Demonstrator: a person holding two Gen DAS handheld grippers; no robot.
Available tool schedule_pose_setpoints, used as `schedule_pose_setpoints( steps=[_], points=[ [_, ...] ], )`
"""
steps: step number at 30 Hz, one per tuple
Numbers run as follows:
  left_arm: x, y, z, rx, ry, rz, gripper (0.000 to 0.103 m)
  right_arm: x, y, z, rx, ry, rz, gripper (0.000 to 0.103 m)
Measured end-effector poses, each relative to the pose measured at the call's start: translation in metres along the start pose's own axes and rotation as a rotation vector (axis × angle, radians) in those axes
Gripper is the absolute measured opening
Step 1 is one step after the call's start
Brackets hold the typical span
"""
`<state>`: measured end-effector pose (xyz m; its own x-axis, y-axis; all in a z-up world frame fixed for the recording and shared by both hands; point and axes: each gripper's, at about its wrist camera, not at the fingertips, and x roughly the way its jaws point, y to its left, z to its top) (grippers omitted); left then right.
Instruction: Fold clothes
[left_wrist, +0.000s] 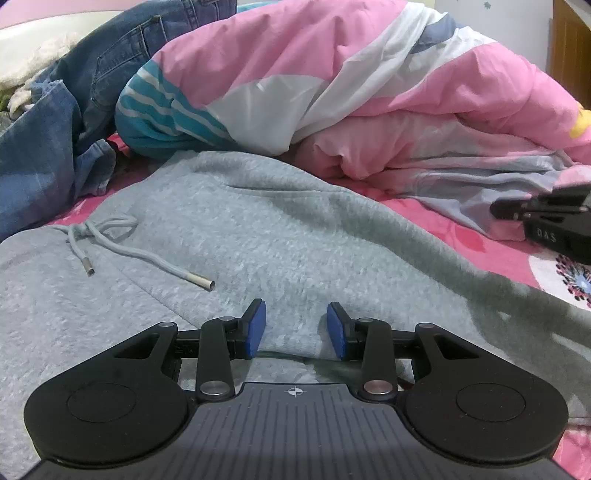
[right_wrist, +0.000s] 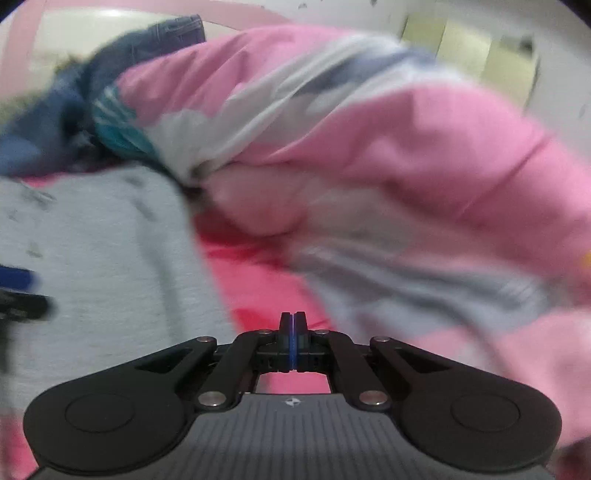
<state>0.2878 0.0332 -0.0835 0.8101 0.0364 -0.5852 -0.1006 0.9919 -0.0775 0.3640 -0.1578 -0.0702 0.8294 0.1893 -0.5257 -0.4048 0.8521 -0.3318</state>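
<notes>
Left gripper (left_wrist: 296, 325): jaws partly apart, blue pads (left_wrist: 256, 326) clear of each other, nothing pinched between them. Sits low over the grey sweatpants (left_wrist: 258, 236), which fill the lower and middle frame of the left wrist view; cloth visible in the gap, contact with pads not clear. Drawstring (left_wrist: 110, 236) lying loose at centre left, two metal tips free on the fabric.

Right gripper (right_wrist: 293, 332): jaws fully together, pads pressed face to face, holding nothing. Over the pink bedsheet (right_wrist: 255, 280), just right of the sweatpants edge (right wrist view heavily smeared, fine detail gone). Same gripper seen at the right edge of the left view, cut off by the frame.

Behind, upper half: pink-and-white duvet (left_wrist: 332, 74) bunched up, teal-striped garment (left_wrist: 162, 110) partly tucked under it. Jeans (left_wrist: 74, 110) piled upper left, lower part hidden behind the sweatpants. White fluffy item at far upper left, too cropped to identify.
</notes>
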Motion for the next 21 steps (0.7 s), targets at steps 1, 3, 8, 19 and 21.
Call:
schedule_pose_setpoints(
  steps=[1, 3, 8, 19, 21],
  points=[
    [0.000, 0.000, 0.000, 0.001, 0.000, 0.000, 0.036, 0.005, -0.002, 0.000, 0.008, 0.013, -0.008, 0.000],
    [0.000, 0.000, 0.000, 0.002, 0.002, -0.001, 0.036, 0.017, -0.015, -0.003, 0.124, 0.070, 0.071, 0.000],
    [0.000, 0.002, 0.000, 0.006, 0.009, -0.012, 0.036, 0.027, -0.045, -0.013, 0.348, 0.114, 0.296, 0.037],
    [0.000, 0.002, 0.002, -0.008, 0.014, -0.011, 0.036, 0.042, -0.042, -0.013, 0.277, 0.246, 0.373, 0.018],
    [-0.001, 0.003, 0.001, -0.006, 0.012, -0.012, 0.036, 0.036, -0.039, -0.004, 0.217, 0.231, 0.330, 0.002]
  ],
)
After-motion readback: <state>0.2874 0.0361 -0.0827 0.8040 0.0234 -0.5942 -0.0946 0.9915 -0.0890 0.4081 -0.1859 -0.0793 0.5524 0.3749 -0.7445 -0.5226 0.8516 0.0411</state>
